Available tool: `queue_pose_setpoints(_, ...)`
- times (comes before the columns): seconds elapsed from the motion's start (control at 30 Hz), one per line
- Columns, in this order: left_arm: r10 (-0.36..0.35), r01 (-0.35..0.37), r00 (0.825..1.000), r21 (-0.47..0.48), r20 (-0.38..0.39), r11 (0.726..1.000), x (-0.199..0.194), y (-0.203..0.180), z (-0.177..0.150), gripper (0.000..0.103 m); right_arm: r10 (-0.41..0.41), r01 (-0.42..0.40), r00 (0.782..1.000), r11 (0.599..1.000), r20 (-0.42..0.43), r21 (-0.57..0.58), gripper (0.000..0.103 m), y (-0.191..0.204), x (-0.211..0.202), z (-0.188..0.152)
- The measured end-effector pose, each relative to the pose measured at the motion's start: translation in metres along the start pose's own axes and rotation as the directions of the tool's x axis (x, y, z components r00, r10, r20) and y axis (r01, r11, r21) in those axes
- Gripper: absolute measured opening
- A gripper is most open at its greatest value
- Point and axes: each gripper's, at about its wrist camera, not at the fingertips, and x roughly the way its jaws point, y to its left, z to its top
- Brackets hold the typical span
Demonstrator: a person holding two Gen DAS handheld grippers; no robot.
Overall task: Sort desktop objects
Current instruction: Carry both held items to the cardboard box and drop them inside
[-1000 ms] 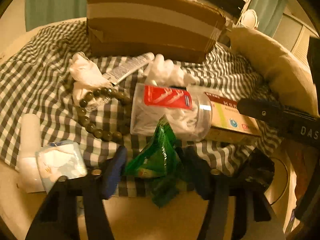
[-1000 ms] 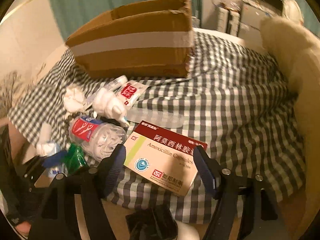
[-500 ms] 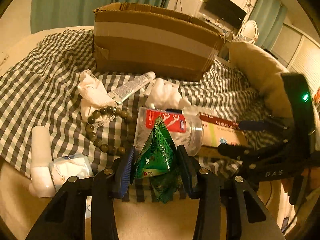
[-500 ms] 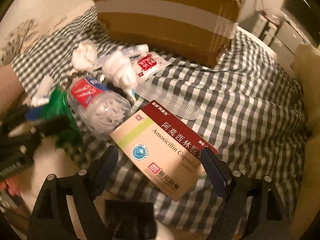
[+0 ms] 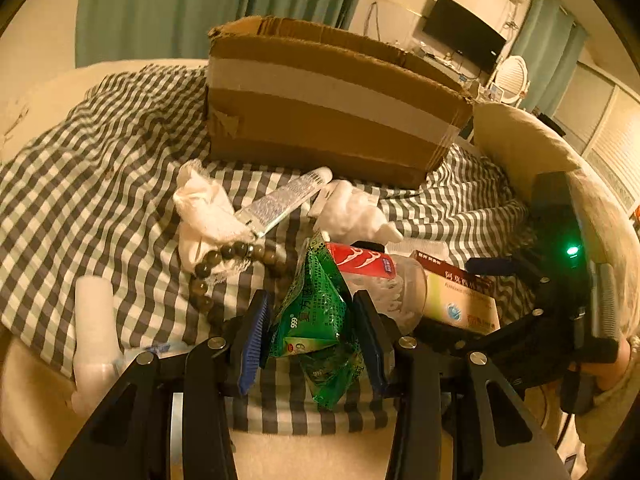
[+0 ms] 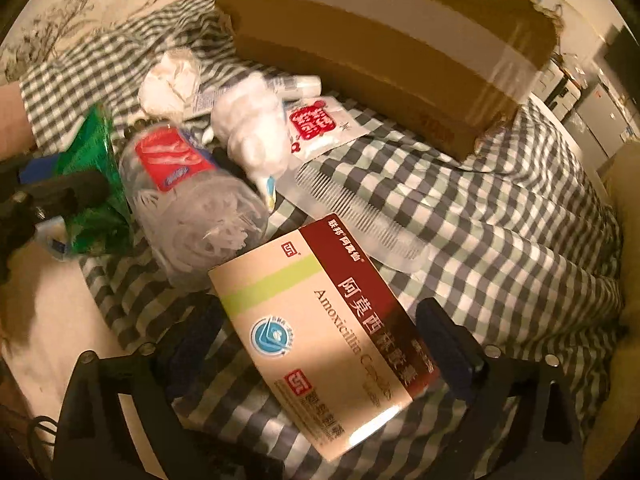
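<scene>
Right gripper (image 6: pixel 316 344), jaws opening wide, straddles medicine box (image 6: pixel 320 332) w/o touching; box's long axis runs diagonally, upper left to lower right. Left gripper (image 5: pixel 316 332) pinches green sachet (image 5: pixel 316 312).

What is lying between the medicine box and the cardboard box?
In the right wrist view, a clear plastic comb lies on the checked cloth between the medicine box and the cardboard box; beyond it, bare cloth.

One cardboard box (image 5: pixel 328 108); one medicine box (image 6: pixel 324 328); one clear jar (image 6: pixel 192 208); one green packet (image 5: pixel 316 312); one bead string (image 5: pixel 224 264); one tube (image 5: pixel 284 200); one comb (image 6: pixel 356 216); one red-printed sachet (image 6: pixel 320 128); two grippers.
</scene>
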Motion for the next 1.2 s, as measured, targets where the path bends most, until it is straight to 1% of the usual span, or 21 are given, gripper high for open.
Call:
queue_pose_setpoints(0.03,0.002,-0.002,1.000,0.010,0.005,1.000,0.000,-0.001,0.000,0.043,-0.001,0.001,1.000,1.000,-0.022,-0.006,0.100,0.001,0.008,0.001)
queue_pose_setpoints(0.13,0.004,-0.004,1.000,0.025,0.013,1.000,0.000,-0.004,0.001,0.043,0.002,-0.002,0.999,1.000,-0.037,0.003,0.100,-0.001,0.013,0.002)
queue_pose_setpoints(0.17,0.001,-0.001,1.000,0.022,0.013,1.000,0.000,-0.003,0.002,0.043,0.007,-0.006,0.999,1.000,-0.048,0.025,0.097,-0.005,0.015,0.002)
queue_pose_setpoints(0.23,-0.003,0.003,1.000,0.013,0.013,1.000,0.000,-0.001,0.003,0.043,0.014,-0.012,0.999,0.998,-0.046,0.062,0.093,-0.010,0.015,0.003)
queue_pose_setpoints(0.27,-0.003,0.003,1.000,0.009,0.015,1.000,0.000,0.000,0.004,0.043,-0.008,0.011,0.999,0.995,-0.037,0.096,0.091,-0.014,0.010,0.003)
queue_pose_setpoints(0.3,-0.001,0.001,1.000,0.004,0.018,1.000,-0.001,0.001,0.005,0.043,-0.008,0.011,0.999,0.995,-0.037,0.096,0.091,-0.014,0.010,0.003)
queue_pose_setpoints(0.4,0.001,0.000,1.000,-0.014,0.024,1.000,-0.004,0.003,0.009,0.043,-0.045,0.049,0.998,0.988,-0.033,0.145,0.089,-0.019,-0.002,0.004)
queue_pose_setpoints(0.5,-0.005,0.006,0.999,-0.038,0.041,0.999,-0.012,0.005,0.014,0.043,-0.070,0.063,0.997,0.979,0.025,0.192,0.088,-0.023,-0.030,0.008)
queue_pose_setpoints(0.6,-0.013,0.017,0.998,-0.053,0.065,0.998,-0.023,0.007,0.020,0.043,-0.050,0.021,0.993,0.970,0.111,0.244,0.088,-0.028,-0.065,0.010)
queue_pose_setpoints(0.67,-0.022,0.027,0.996,-0.061,0.083,0.998,-0.031,0.008,0.026,0.043,-0.060,0.015,0.985,0.962,0.161,0.272,0.088,-0.029,-0.089,0.013)
queue_pose_setpoints(0.73,-0.029,0.036,0.994,-0.059,0.103,0.998,-0.042,0.008,0.037,0.043,-0.044,-0.019,0.976,0.959,0.212,0.283,0.088,-0.030,-0.108,0.018)
queue_pose_setpoints(0.83,-0.027,0.031,0.987,-0.026,0.158,0.999,-0.062,0.009,0.064,0.043,-0.049,-0.028,0.963,0.960,0.265,0.279,0.088,-0.023,-0.132,0.032)
queue_pose_setpoints(0.87,-0.023,0.026,0.985,-0.016,0.173,1.000,-0.068,0.010,0.072,0.043,-0.048,-0.038,0.953,0.961,0.298,0.274,0.088,-0.022,-0.147,0.038)
queue_pose_setpoints(0.9,-0.021,0.022,0.982,-0.003,0.190,1.000,-0.074,0.011,0.083,0.043,-0.048,-0.038,0.953,0.961,0.298,0.274,0.088,-0.022,-0.147,0.038)
queue_pose_setpoints(1.13,-0.029,0.006,0.969,0.094,0.247,0.996,-0.106,0.013,0.154,0.043,-0.025,-0.090,0.925,0.956,0.380,0.280,0.088,-0.034,-0.196,0.076)
queue_pose_setpoints(1.2,-0.033,0.002,0.967,0.122,0.252,0.993,-0.109,0.014,0.173,0.043,0.003,-0.129,0.915,0.950,0.404,0.283,0.088,-0.042,-0.207,0.088)
